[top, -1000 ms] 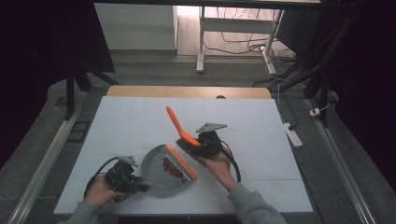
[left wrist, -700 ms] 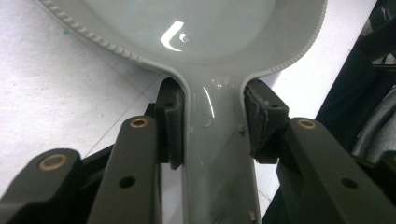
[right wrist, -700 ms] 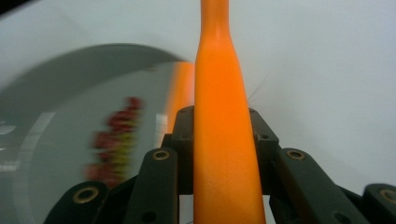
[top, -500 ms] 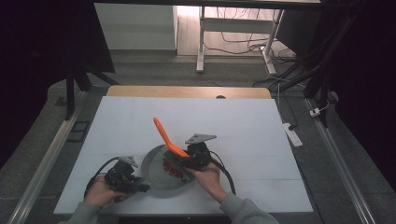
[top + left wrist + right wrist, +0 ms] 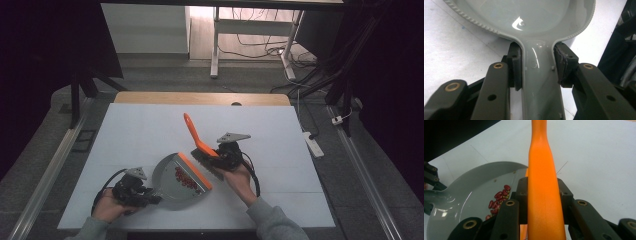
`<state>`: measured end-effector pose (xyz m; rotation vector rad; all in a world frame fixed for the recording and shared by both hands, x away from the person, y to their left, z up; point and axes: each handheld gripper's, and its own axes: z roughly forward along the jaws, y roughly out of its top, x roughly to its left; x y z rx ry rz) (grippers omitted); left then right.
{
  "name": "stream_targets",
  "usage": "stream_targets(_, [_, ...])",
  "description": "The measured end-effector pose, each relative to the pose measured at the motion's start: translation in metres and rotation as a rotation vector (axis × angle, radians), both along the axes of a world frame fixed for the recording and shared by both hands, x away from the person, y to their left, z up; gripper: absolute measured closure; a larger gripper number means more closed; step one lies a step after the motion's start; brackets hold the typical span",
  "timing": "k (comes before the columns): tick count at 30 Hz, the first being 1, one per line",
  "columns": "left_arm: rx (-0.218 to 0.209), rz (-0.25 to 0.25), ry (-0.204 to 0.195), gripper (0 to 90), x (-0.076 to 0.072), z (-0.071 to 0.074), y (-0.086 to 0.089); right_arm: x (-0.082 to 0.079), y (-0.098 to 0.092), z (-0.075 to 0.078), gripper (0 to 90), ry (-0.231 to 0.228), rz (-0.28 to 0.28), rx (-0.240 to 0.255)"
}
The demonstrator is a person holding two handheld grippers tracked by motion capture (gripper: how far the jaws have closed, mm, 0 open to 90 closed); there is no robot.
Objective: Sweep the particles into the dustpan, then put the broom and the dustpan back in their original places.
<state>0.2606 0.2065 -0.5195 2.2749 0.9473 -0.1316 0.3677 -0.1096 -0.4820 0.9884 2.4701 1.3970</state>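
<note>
A grey dustpan [image 5: 172, 180] with an orange lip lies on the white table, holding several red beans [image 5: 183, 177]. My left gripper [image 5: 150, 199] is shut on the dustpan's handle [image 5: 540, 75], which sits between both pads. An orange brush [image 5: 197, 140] with dark bristles stands just right of the pan's lip, handle tilted up and away. My right gripper [image 5: 220, 156] is shut on that brush handle [image 5: 541, 185]. In the right gripper view the dustpan [image 5: 474, 187] lies at the left with the beans [image 5: 499, 197] inside it.
The white table top [image 5: 140, 130] stretches bare behind the pan, with a wooden strip [image 5: 200, 98] at its far edge. A white power strip [image 5: 313, 142] lies on the floor right of the table. Metal rails run along both sides.
The brush had swung left over the pan half a second ago; now it has moved back right, off the pan's lip. The left gripper and dustpan have stayed put.
</note>
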Motion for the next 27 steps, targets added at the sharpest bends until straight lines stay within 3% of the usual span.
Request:
stream_targets(6, [-0.001,0.028,-0.023,61.4,-0.002,0.001,0.0,0.0,-0.012,0.007,70.8,-0.014,0.008,0.01])
stream_targets(15, [-0.047,0.129,-0.05,61.4,-0.009,0.003,0.004,-0.008,-0.041,0.019,70.8,-0.042,0.012,0.015])
stream_targets(27, [-0.063,0.228,-0.057,61.4,-0.018,0.003,0.006,-0.021,-0.09,0.02,70.8,-0.009,-0.009,-0.018])
